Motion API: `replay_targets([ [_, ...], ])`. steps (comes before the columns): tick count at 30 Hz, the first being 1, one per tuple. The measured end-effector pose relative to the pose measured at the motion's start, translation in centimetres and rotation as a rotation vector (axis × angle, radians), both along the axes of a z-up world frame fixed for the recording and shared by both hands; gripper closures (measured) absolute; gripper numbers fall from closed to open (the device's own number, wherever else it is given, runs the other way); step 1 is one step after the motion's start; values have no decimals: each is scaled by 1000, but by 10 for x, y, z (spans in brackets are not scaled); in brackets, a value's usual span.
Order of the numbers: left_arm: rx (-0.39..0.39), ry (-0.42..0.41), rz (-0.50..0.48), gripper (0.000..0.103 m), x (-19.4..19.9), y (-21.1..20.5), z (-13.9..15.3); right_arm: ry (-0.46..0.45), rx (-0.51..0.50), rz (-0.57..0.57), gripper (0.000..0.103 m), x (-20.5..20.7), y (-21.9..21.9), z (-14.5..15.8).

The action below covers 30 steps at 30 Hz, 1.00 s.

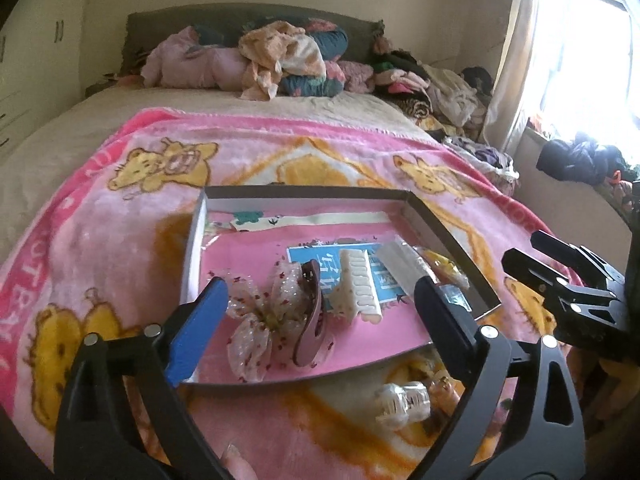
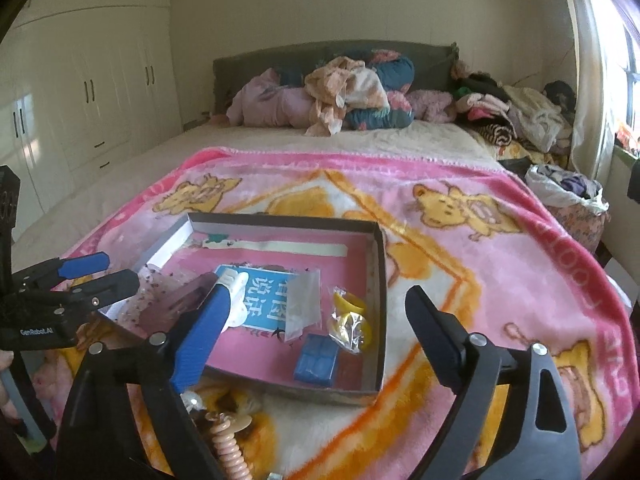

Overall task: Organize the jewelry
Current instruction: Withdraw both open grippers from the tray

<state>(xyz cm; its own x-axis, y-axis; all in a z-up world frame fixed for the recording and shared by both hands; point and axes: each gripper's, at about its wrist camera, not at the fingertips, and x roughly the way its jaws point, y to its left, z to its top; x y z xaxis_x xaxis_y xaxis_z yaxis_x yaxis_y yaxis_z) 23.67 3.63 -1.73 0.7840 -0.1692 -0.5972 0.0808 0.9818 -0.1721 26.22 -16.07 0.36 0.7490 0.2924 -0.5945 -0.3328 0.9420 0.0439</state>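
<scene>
left wrist view is giving us what the other hides: the sheer flower hair clip (image 1: 264,320) with its mauve claw, lying whole on the pink floor of the shallow box (image 1: 448,236) at 7 o'clock, and the cream claw clip (image 1: 358,288) just beside it toward 3 o'clock, resting partly on the blue card (image 1: 380,272). our left gripper (image 1: 320,312) is hovering over them with its tongs spread wide, pinching nothing. at 5 o'clock, outside the box on the pink blanket (image 1: 100,240), a clear claw clip (image 1: 402,404) is lying.

right wrist view is showing us the box's far side instead: a small blue box (image 2: 316,360) at 5 o'clock inside it, a yellow piece in crinkled plastic (image 2: 350,320) just beside it toward 1 o'clock, and a clear flat packet (image 2: 302,300) lying at the blue card's edge. here the flower clip is mostly hidden behind the blue finger (image 2: 200,340). our right gripper (image 2: 316,340) is also hanging with tongs spread, holding nothing. a peach coiled hair tie (image 2: 228,444) is lying outside the box at 6 o'clock, which the left wrist view is not showing clearly. the left gripper is appearing at 9 o'clock.
</scene>
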Motion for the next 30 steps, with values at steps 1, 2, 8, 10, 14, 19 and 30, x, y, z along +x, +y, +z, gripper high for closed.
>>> replay_targets([
  [1, -1, -4, 3, 17, -3, 1, 1, -9, 0, 1, 16, -5, 0, 3],
  [2, -1, -7, 5, 14, -6, 2, 2, -14, -1, 1, 15, -8, -1, 5],
  [8, 9, -35, 12, 12, -26, 3, 11, -42, -6, 7, 14, -30, -4, 18],
  [10, 10, -44, 11, 12, -32, 3, 15, -50, -6, 10, 14, -37, -4, 22],
  [14, 15, -64, 11, 12, -43, 2, 20, -67, -6, 13, 14, -52, -7, 28],
  [19, 7, -76, 12, 12, -56, 2, 23, -71, 2, 15, 14, -68, -11, 32],
  [30, 1, -76, 0, 12, -83, 1, 20, -62, -3, 17, 14, -91, -12, 31],
])
